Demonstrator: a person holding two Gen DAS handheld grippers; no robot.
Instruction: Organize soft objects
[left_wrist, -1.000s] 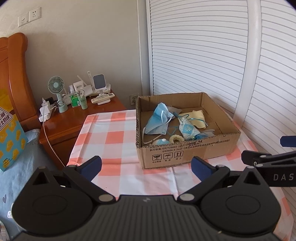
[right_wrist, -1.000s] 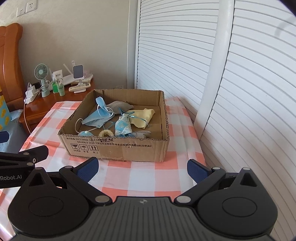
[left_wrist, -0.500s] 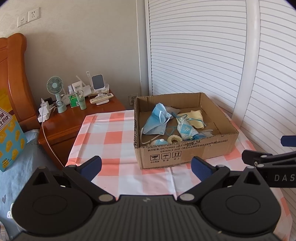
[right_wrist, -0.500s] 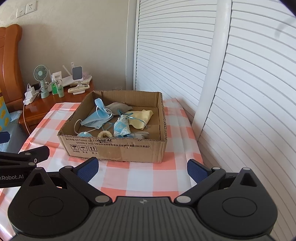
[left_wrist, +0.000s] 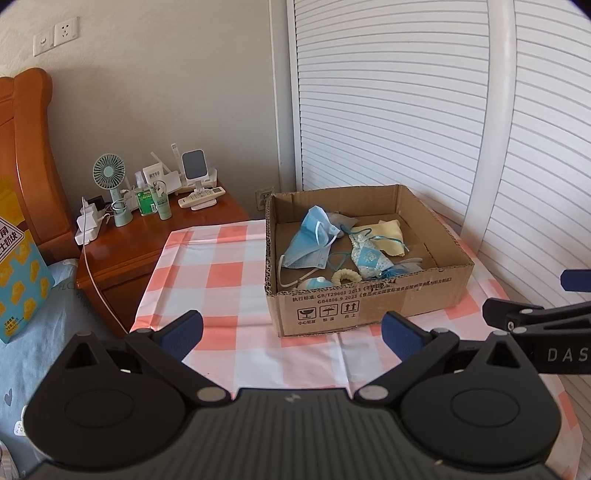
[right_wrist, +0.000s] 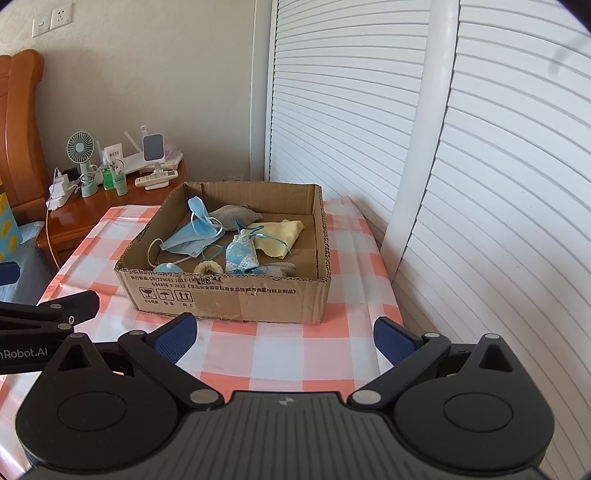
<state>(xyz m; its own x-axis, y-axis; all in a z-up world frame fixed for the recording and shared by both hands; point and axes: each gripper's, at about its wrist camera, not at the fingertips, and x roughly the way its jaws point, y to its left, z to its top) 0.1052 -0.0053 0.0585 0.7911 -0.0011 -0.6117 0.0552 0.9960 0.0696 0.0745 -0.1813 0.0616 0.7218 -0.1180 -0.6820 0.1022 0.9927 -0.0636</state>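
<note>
Both tongs, left (left_wrist: 291, 332) and right (right_wrist: 284, 334), hang released and empty short of the cardboard box (right_wrist: 229, 295) on the checked worktop (right_wrist: 280, 350), its soft objects straight ahead, the face mask (left_wrist: 312, 242) likely nearer the left

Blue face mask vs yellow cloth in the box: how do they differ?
The blue face mask is blue with white ear loops; the yellow cloth is pale yellow with no loops. The mask is crumpled, one end standing up; the cloth lies nearly flat. The mask sits on the left side of the cardboard box; the cloth sits toward the right rear. Both are soft and lie loose inside the box, untouched by either gripper.
</note>
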